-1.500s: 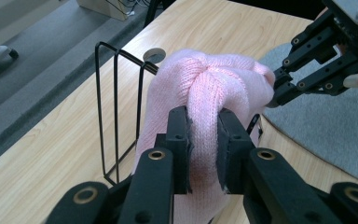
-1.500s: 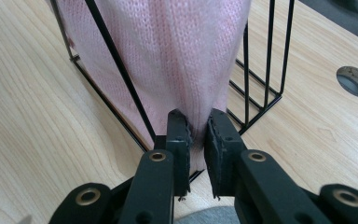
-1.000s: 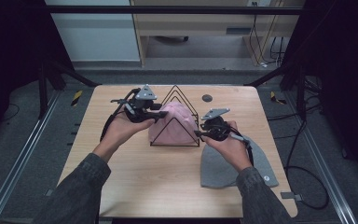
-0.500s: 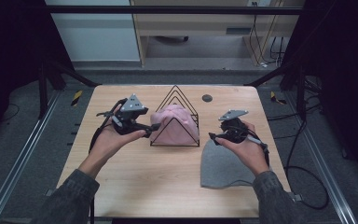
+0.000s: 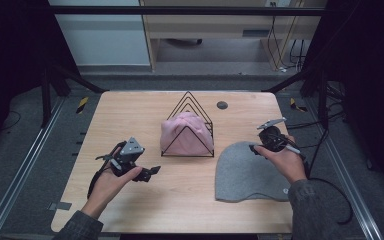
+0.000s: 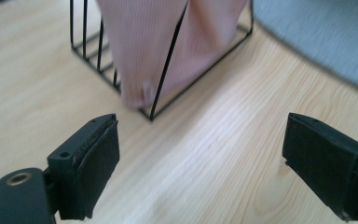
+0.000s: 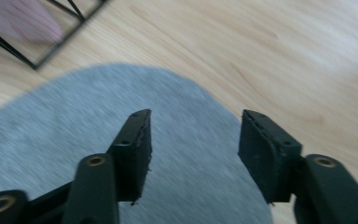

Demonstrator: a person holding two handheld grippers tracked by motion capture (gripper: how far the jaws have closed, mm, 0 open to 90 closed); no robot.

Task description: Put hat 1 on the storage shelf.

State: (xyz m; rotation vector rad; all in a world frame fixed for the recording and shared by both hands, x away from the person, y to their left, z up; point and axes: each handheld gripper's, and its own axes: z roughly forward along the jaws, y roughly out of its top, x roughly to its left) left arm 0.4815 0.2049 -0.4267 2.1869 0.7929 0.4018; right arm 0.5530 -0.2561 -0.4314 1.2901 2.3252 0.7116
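From the high view, you are holding your left gripper low over bare wood, ahead and left of the table's near edge, with the wire rack and the pink beanie draped in it just ahead and to its right; your right gripper is hovering at the far edge of the grey beanie, the rack's right corner near on its left. In the left gripper view, your jaws are standing spread wide, having just been opening, with nothing between them but open wood; the rack's near corner and the pink beanie are sitting just beyond the tips. In the right gripper view, your jaws are standing partly spread, having just been closing, gripping nothing, above the grey beanie's rounded edge, clear wood lying beyond.
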